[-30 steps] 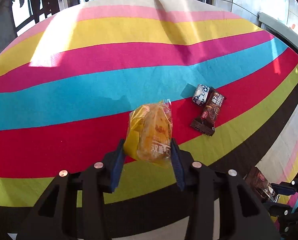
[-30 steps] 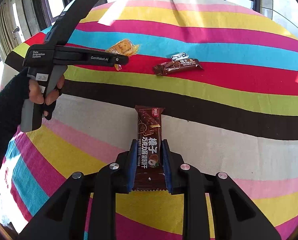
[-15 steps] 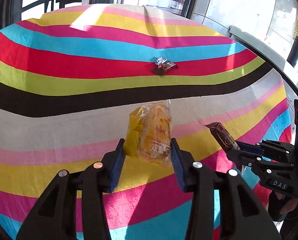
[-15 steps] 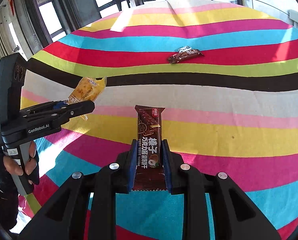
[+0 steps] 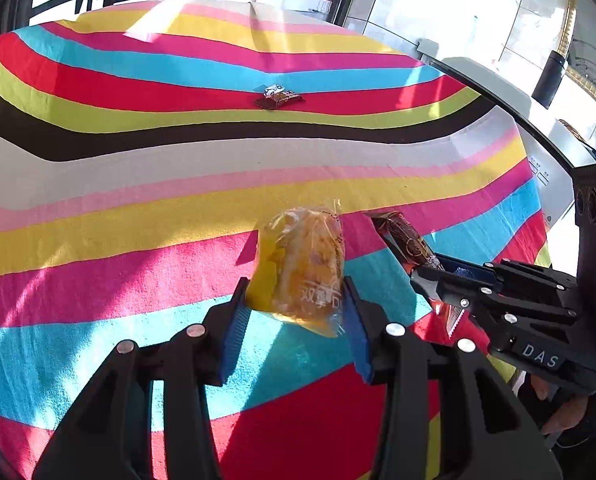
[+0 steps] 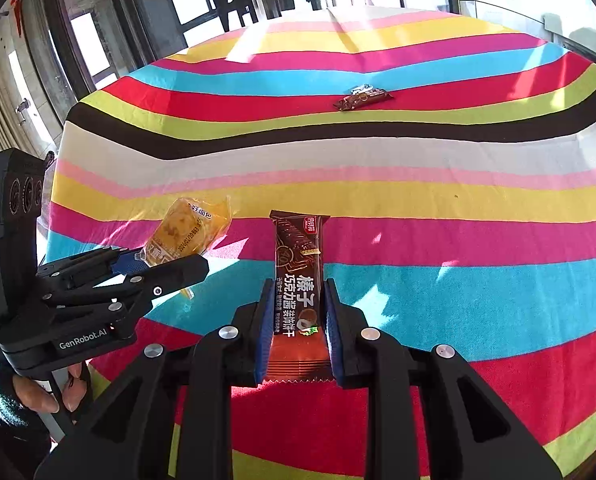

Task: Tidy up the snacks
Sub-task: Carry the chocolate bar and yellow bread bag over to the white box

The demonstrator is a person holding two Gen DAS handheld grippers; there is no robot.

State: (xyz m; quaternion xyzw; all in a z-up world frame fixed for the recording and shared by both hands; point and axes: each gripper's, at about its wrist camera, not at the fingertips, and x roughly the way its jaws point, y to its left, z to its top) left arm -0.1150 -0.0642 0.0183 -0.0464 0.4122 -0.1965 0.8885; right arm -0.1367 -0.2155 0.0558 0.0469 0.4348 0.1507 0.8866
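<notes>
Worktop [image 6: 477,160] under a cloth of wavy multicoloured stripes. On its far red stripe: a brown foil-wrapped chocolate bar [image 6: 362,100], a small white-and-blue wrapped sweet [image 6: 358,89] touching its far side.

1. The tablecloth [image 5: 138,208] is woven cloth, matt and slightly rough, like towelling.
2. The yellow snack bag [image 5: 299,268] is clear, glossy, crinkled plastic film.
3. The brown chocolate bar wrapper [image 6: 298,280] is smooth, shiny foil-like plastic with crimped ends.
4. Both grippers are matt black plastic with bright metal screws; the left gripper [image 5: 296,306] has ribbed blue pads [image 5: 234,332].
</notes>
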